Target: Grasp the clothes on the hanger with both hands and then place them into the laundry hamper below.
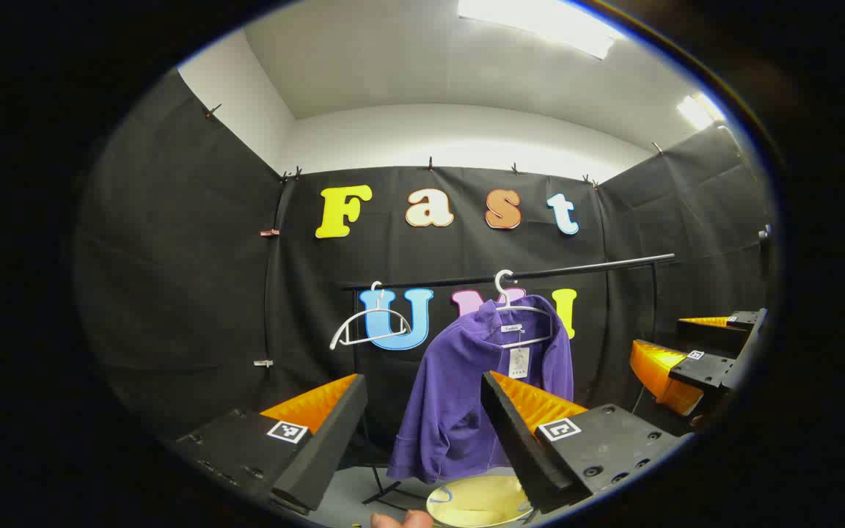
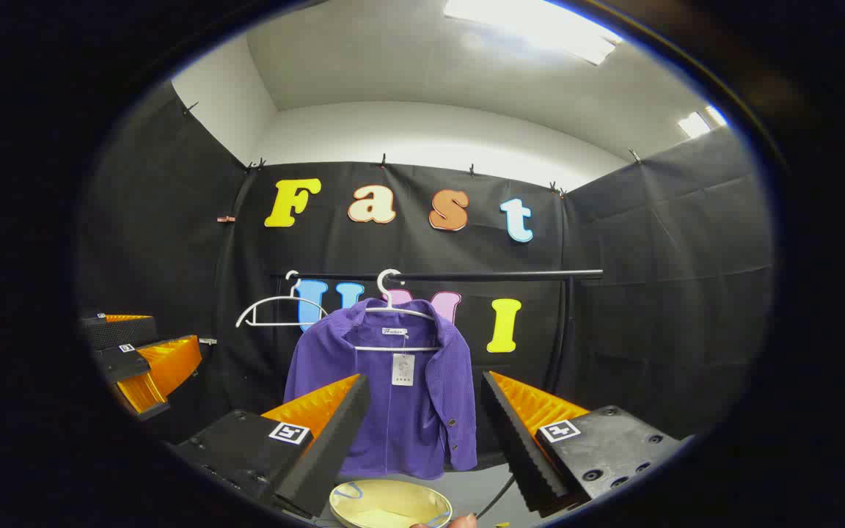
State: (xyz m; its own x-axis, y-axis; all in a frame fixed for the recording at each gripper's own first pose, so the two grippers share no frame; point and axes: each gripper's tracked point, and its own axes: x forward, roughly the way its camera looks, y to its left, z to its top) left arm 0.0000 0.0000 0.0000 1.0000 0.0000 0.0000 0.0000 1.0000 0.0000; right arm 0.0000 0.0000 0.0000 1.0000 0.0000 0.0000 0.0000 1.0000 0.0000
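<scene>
In the left gripper view, your left claw [image 1: 422,433] is released, its fingers wide apart at the bottom of the frame, grasping nothing. Between them, a little right of centre, you see the purple shirt [image 1: 466,396] on a white hanger [image 1: 518,315] from the black rail [image 1: 584,268]. An empty white hanger [image 1: 367,323] hangs to its left. The pale yellow hamper [image 1: 474,502] sits at the bottom centre, below the shirt. In the right gripper view, your right claw [image 2: 426,433] is released too, and the shirt [image 2: 393,389] hangs in the centre of the frame. Your left claw [image 2: 147,367] shows at the left edge.
</scene>
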